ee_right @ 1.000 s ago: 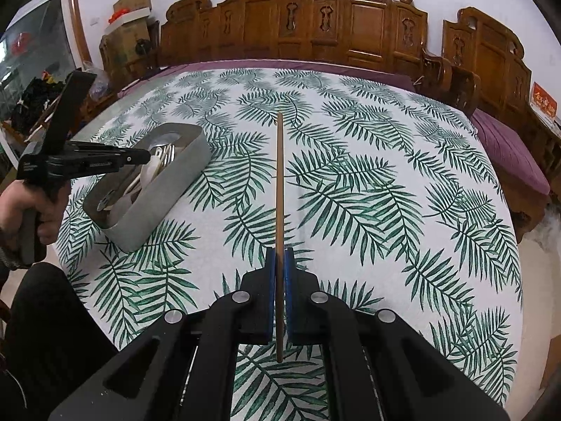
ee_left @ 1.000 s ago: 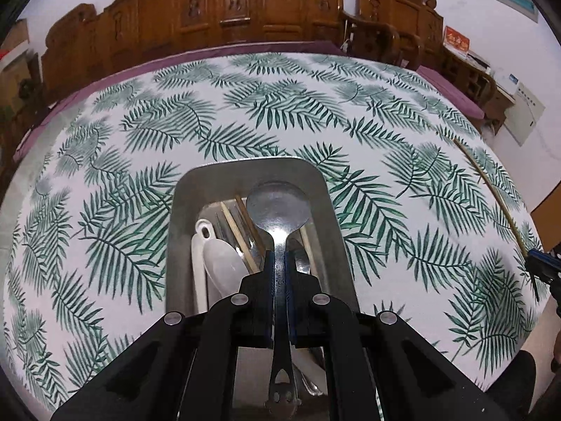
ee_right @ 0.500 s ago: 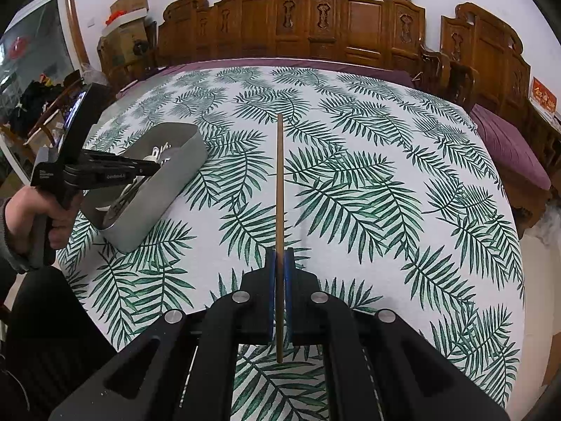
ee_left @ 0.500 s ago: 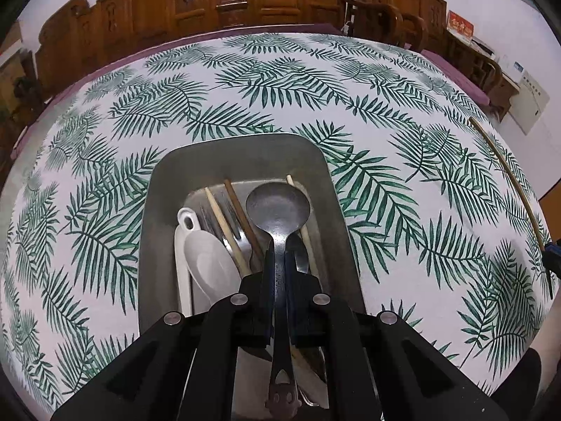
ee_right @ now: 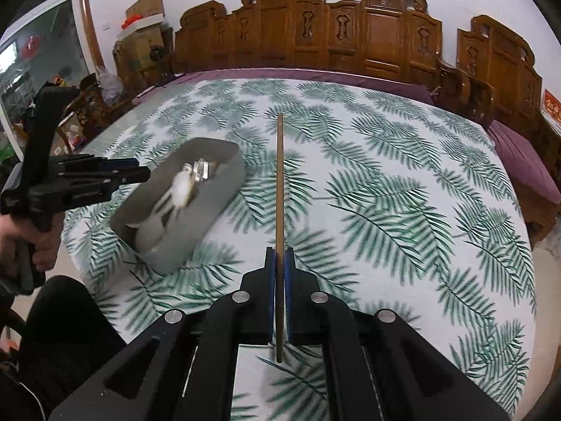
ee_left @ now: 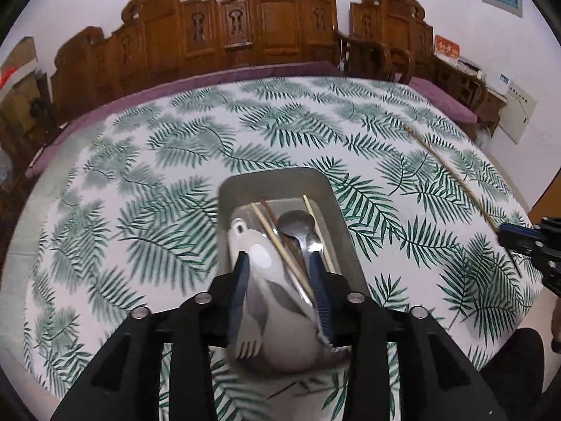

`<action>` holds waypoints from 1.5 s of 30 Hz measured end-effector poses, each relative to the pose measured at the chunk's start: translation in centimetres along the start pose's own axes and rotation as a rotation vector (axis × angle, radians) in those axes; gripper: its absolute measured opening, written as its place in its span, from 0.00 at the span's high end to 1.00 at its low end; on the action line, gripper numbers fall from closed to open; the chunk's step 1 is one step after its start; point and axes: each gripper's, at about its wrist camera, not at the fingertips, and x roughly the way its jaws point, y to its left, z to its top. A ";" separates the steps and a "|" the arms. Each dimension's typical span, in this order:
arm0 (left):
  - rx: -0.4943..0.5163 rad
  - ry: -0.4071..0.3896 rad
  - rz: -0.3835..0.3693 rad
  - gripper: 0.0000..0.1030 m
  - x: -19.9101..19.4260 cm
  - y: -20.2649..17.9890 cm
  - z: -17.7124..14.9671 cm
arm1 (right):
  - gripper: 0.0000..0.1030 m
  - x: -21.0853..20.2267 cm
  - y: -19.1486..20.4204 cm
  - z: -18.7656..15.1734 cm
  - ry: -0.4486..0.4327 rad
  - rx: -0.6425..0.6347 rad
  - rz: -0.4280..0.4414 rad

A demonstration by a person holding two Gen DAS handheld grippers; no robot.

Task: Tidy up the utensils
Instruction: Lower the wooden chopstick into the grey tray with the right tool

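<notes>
A grey metal tray [ee_left: 273,179] sits on the leaf-print tablecloth and holds a metal spoon [ee_left: 296,224], a white spoon [ee_left: 252,245], a fork and wooden chopsticks [ee_left: 280,242]. My left gripper [ee_left: 278,259] hovers over the tray's near end. Its jaws are opening and grip nothing. The metal spoon lies loose in the tray ahead of the fingertips. My right gripper [ee_right: 279,252] is shut on a long wooden chopstick [ee_right: 279,182], held above the cloth and pointing away. From there the tray [ee_right: 210,189] and left gripper [ee_right: 129,172] lie to the left.
Carved wooden chairs [ee_right: 350,35] line the table's far side. A person's hand [ee_right: 21,242] holds the left gripper's handle beside a dark-clothed leg. Boxes and clutter stand at the far left. The right gripper [ee_left: 519,238] shows at the right edge of the left wrist view.
The left gripper has let go of the metal spoon, which now lies in the tray, and has drawn back and up. The right gripper has moved slightly, still holding the chopstick.
</notes>
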 end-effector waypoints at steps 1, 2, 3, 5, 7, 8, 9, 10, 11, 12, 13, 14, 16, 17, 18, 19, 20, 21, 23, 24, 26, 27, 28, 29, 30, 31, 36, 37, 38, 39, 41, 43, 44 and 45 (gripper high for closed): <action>-0.003 -0.008 0.000 0.65 -0.6 0.3 -0.2 | 0.94 0.1 0.5 0.2 -0.002 -0.003 0.004; -0.005 -0.011 0.000 0.64 -1.0 0.5 -0.2 | 0.94 0.4 1.1 0.4 -0.003 -0.006 0.010; -0.006 -0.015 0.002 0.56 -1.4 0.8 -0.4 | 0.94 0.5 1.5 0.6 -0.002 -0.008 0.014; -0.007 -0.029 0.010 0.46 -2.3 1.2 -0.7 | 0.94 0.9 2.2 0.9 -0.001 -0.011 0.022; -0.011 -0.044 0.019 0.30 -3.0 1.7 -0.9 | 0.94 1.4 3.0 1.4 0.003 -0.013 0.031; -0.018 -0.053 0.027 0.25 -3.3 2.0 -1.1 | 0.94 1.6 3.3 1.5 0.005 -0.014 0.034; -0.025 -0.059 0.036 0.17 -3.5 2.4 -1.4 | 0.94 1.8 3.7 1.7 0.006 -0.015 0.037; -0.028 -0.061 0.038 0.14 -3.6 2.6 -1.6 | 0.94 2.0 4.0 1.8 0.008 -0.016 0.042; -0.034 -0.056 0.038 0.13 -3.7 3.0 -1.9 | 0.94 2.2 4.3 1.9 0.009 -0.017 0.046; -0.037 -0.050 0.034 0.12 -3.7 3.1 -2.2 | 0.94 2.5 4.6 2.1 0.012 -0.018 0.051; -0.044 -0.041 0.026 0.12 -3.6 3.4 -2.5 | 0.94 2.7 4.9 2.1 0.015 -0.018 0.056; -0.048 -0.039 0.026 0.12 -3.6 3.6 -2.8 | 0.94 2.9 5.2 2.2 0.018 -0.018 0.060; -0.057 -0.036 0.026 0.12 -3.6 3.9 -3.3 | 0.94 3.5 5.9 2.4 0.028 -0.017 0.072; -0.062 -0.033 0.025 0.12 -3.6 4.1 -3.6 | 0.94 3.9 6.3 2.5 0.033 -0.016 0.079; -0.069 -0.029 0.024 0.12 -3.5 4.3 -3.8 | 0.94 4.2 6.5 2.6 0.037 -0.014 0.084; -0.074 -0.027 0.023 0.12 -3.5 4.4 -4.0 | 0.94 4.4 6.8 2.6 0.042 -0.011 0.089; -0.076 -0.026 0.023 0.12 -3.5 4.5 -4.1 | 0.94 4.9 7.1 2.8 0.049 -0.006 0.096; -0.077 -0.027 0.025 0.12 -3.6 4.6 -4.3 | 0.94 5.2 7.3 2.9 0.054 -0.001 0.102; -0.077 -0.030 0.028 0.12 -3.7 4.7 -4.5 | 0.94 6.0 7.7 3.1 0.066 0.010 0.112; -0.077 -0.031 0.027 0.12 -3.7 4.7 -4.6 | 0.94 6.4 7.9 3.2 0.072 0.017 0.118; -0.078 -0.031 0.026 0.12 -3.7 4.8 -4.7 | 0.94 7.1 8.3 3.5 0.080 0.029 0.128; -0.078 -0.032 0.026 0.12 -3.7 4.8 -4.7 | 0.94 7.5 8.6 3.6 0.086 0.037 0.134; -0.079 -0.033 0.026 0.12 -3.7 4.8 -4.8 | 0.94 7.9 8.8 3.8 0.091 0.045 0.137; -0.080 -0.033 0.028 0.12 -3.7 4.9 -4.8 | 0.94 8.2 9.0 4.0 0.097 0.053 0.142; -0.081 -0.033 0.029 0.12 -3.7 5.0 -4.9 | 0.94 8.5 9.1 4.2 0.103 0.058 0.143; -0.082 -0.034 0.029 0.12 -3.7 5.1 -5.0 | 0.94 8.9 9.2 4.4 0.110 0.064 0.142; -0.093 -0.032 0.030 0.12 -3.8 5.6 -5.2 | 0.94 10.6 10.2 5.0 0.144 0.090 0.142; -0.093 -0.032 0.031 0.12 -3.9 5.7 -5.2 | 0.94 10.9 10.3 5.0 0.150 0.096 0.142; -0.093 -0.033 0.033 0.12 -3.9 5.8 -5.2 | 0.94 11.2 10.4 5.0 0.155 0.103 0.140; -0.093 -0.035 0.035 0.12 -3.9 5.9 -5.2 | 0.94 11.5 10.5 5.0 0.160 0.109 0.137; -0.096 -0.036 0.037 0.12 -4.0 6.2 -5.2 | 0.94 12.1 10.6 4.9 0.174 0.125 0.132; -0.101 -0.037 0.036 0.12 -4.0 6.4 -5.2 | 0.94 12.6 10.8 4.7 0.185 0.133 0.129; -0.103 -0.036 0.036 0.12 -3.9 6.5 -5.2 | 0.94 12.9 11.0 4.7 0.189 0.132 0.125; -0.105 -0.036 0.037 0.12 -3.9 6.6 -5.2 | 0.94 13.0 11.1 4.5 0.191 0.131 0.121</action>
